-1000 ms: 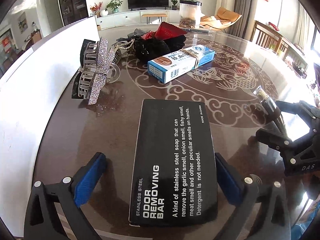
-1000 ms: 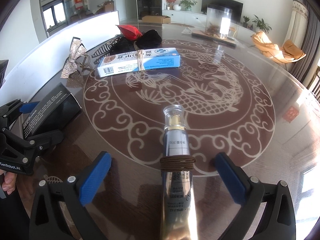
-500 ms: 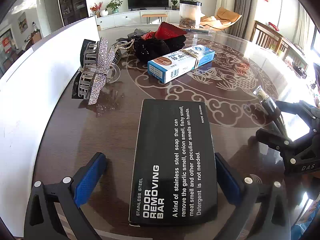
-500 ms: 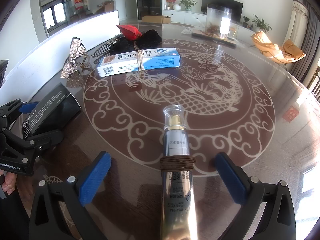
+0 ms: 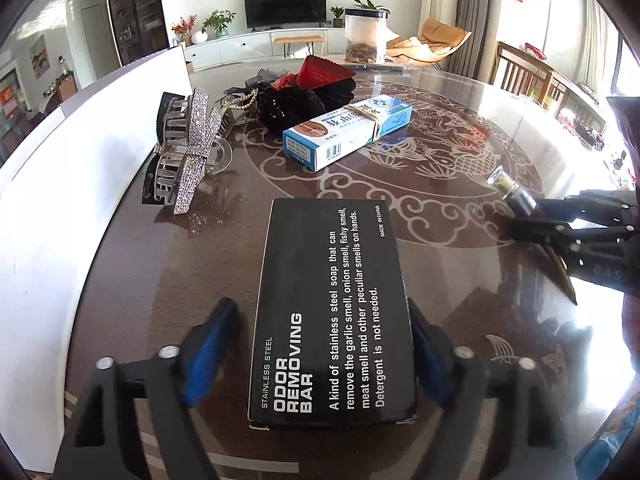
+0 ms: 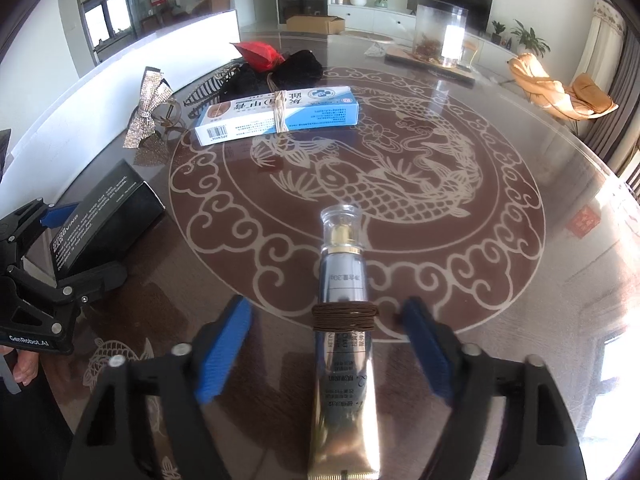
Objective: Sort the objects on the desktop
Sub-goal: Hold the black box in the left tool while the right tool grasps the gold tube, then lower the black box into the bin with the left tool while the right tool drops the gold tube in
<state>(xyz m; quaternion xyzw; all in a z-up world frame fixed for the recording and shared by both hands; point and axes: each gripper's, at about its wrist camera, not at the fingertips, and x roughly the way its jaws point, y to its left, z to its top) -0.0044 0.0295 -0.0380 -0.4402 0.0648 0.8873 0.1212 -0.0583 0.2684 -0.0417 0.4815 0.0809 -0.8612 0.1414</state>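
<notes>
Both grippers have drawn their jaws in since the earlier frames, and nothing lying on the tabletop (image 5: 140,280) has shifted. From the left wrist, the left gripper (image 5: 320,308) straddles the near half of the black box (image 5: 332,264), which lies flat with its white print up; the right pad sits at the box's edge and the left pad stands just short of it, so the box is between the jaws but not clamped. Beyond it lie a blue carton (image 5: 348,132), a rhinestone hair clip (image 5: 192,148) and a heap of black cloth (image 5: 296,100). At the right edge the right gripper (image 5: 528,216) has its fingers close about the tube (image 5: 516,196), whose clear cap pokes out past them. From the right wrist, the tube lies lengthwise between the blurred blue pads, a brown band (image 6: 344,316) wound round it; thin gaps show on either side, the right one narrower, though the jaws have closed as far as they go on it. At the left, a hand (image 6: 26,364) holds the other gripper at the box
</notes>
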